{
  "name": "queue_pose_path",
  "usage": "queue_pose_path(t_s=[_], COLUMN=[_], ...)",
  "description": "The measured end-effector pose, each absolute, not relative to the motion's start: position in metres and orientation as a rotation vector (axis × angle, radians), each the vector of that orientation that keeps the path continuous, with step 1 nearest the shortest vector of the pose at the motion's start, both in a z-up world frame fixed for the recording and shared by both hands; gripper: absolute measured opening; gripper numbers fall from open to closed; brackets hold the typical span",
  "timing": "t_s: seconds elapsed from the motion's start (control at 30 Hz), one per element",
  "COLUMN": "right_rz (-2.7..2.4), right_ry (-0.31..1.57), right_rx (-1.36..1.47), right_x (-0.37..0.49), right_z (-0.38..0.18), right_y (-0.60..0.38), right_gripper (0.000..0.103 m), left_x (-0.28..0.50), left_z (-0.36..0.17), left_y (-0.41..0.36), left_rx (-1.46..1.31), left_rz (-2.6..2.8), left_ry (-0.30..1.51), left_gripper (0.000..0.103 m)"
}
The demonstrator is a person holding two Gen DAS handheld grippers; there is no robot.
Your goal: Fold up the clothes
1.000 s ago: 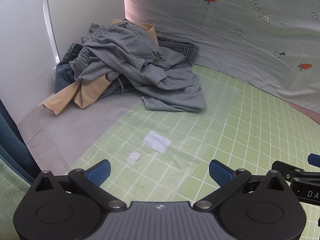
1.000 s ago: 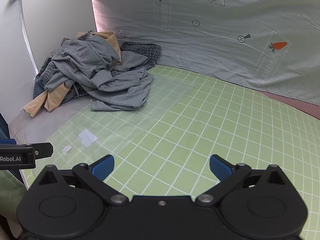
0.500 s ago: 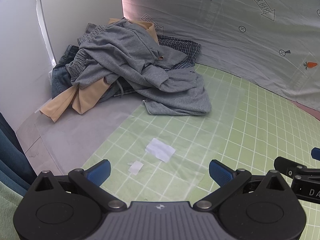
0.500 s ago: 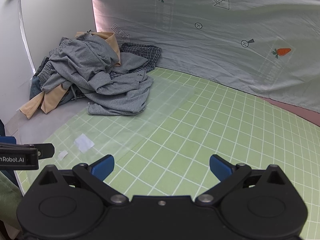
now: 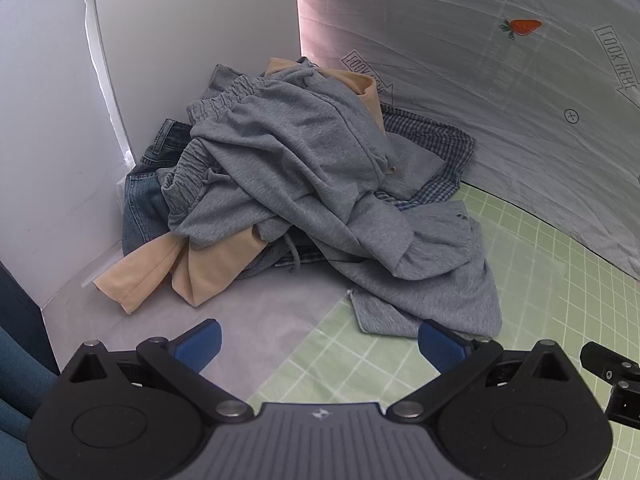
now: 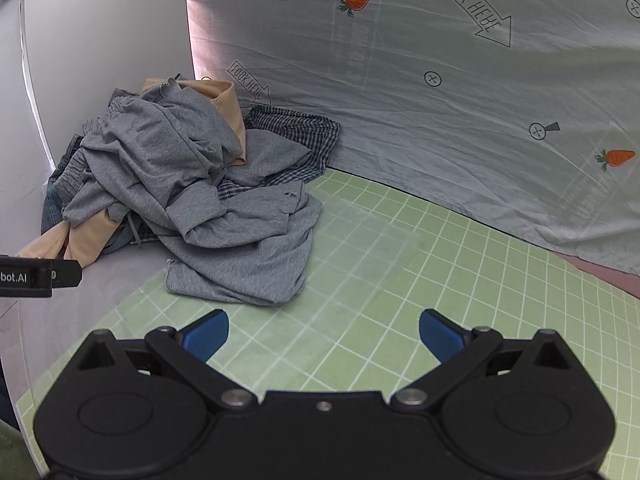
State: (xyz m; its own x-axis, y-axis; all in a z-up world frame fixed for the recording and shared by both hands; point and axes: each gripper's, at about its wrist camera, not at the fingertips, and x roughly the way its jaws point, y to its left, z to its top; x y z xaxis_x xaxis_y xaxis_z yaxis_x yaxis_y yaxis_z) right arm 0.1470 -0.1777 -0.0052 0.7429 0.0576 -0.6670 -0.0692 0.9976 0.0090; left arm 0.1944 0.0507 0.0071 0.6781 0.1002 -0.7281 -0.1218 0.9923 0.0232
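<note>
Fingers of the left gripper (image 5: 318, 342) are spread wide and hold nothing; those of the right gripper (image 6: 323, 334) are likewise wide and empty. Clothes are heaped as a pile (image 5: 304, 200) in the far left corner, where the white wall (image 5: 48, 140) meets the printed sheet (image 6: 440, 100), partly on the green mat (image 6: 400, 300). A grey garment (image 5: 432, 292) lies uppermost, its hem reaching nearest the left gripper. Soft, light, limp knit is judged likely; it should drape and cling to the layers beneath. The hem corner at the mat's edge is judged the best hold, since the elastic waistband (image 5: 216, 104) sits tangled higher up.
</note>
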Motion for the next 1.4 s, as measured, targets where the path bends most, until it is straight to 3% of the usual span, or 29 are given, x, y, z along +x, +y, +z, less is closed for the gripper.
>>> queue_pose_path(t_s=[0.27, 0.47, 0.57, 0.7, 0.73, 0.87, 0.9, 0.93, 1.03, 1.4], right_rz=[0.072, 0.101, 0.127, 0.166, 0.17, 0.196, 0.212, 0.228, 0.27, 0.087], right_ry=[0.797, 0.866, 0.891, 0.929, 0.942, 0.972, 0.967, 0.954, 0.919, 0.855], right_rx=[0.022, 0.068, 0.092, 0.062, 0.062, 0.06, 0.044, 0.026, -0.032, -0.045], right_x=[0.241, 0.301, 0.326, 0.351, 0.355, 0.361, 0.358, 0.355, 0.342, 0.246], right_z=[-0.033, -0.066, -0.079, -0.099, -0.104, -0.118, -0.12, -0.12, -0.116, -0.091], right_y=[-0.154, -0.134, -0.124, -0.106, -0.103, -0.096, -0.095, -0.095, -0.096, -0.179], right_gripper=[0.101, 0.092, 0.084, 0.076, 0.069, 0.049, 0.036, 0.024, 0.013, 0.011], left_x=[0.29, 0.349, 0.367, 0.38, 0.381, 0.378, 0.376, 0.374, 0.363, 0.278], left_z=[-0.015, -0.032, -0.037, -0.039, -0.039, -0.039, -0.038, -0.037, -0.03, -0.001], left_y=[0.085, 0.106, 0.115, 0.12, 0.12, 0.119, 0.118, 0.118, 0.111, 0.008], left_rx=[-0.132, -0.196, -0.223, -0.227, -0.221, -0.185, -0.178, -0.179, -0.16, -0.058], left_rz=[0.194, 0.237, 0.256, 0.262, 0.263, 0.254, 0.246, 0.239, 0.231, -0.049], left_ry=[0.848, 0.85, 0.847, 0.837, 0.832, 0.82, 0.818, 0.815, 0.799, 0.795], left_gripper=[0.103, 0.1, 0.088, 0.058, 0.054, 0.021, 0.013, 0.01, 0.007, 0.005])
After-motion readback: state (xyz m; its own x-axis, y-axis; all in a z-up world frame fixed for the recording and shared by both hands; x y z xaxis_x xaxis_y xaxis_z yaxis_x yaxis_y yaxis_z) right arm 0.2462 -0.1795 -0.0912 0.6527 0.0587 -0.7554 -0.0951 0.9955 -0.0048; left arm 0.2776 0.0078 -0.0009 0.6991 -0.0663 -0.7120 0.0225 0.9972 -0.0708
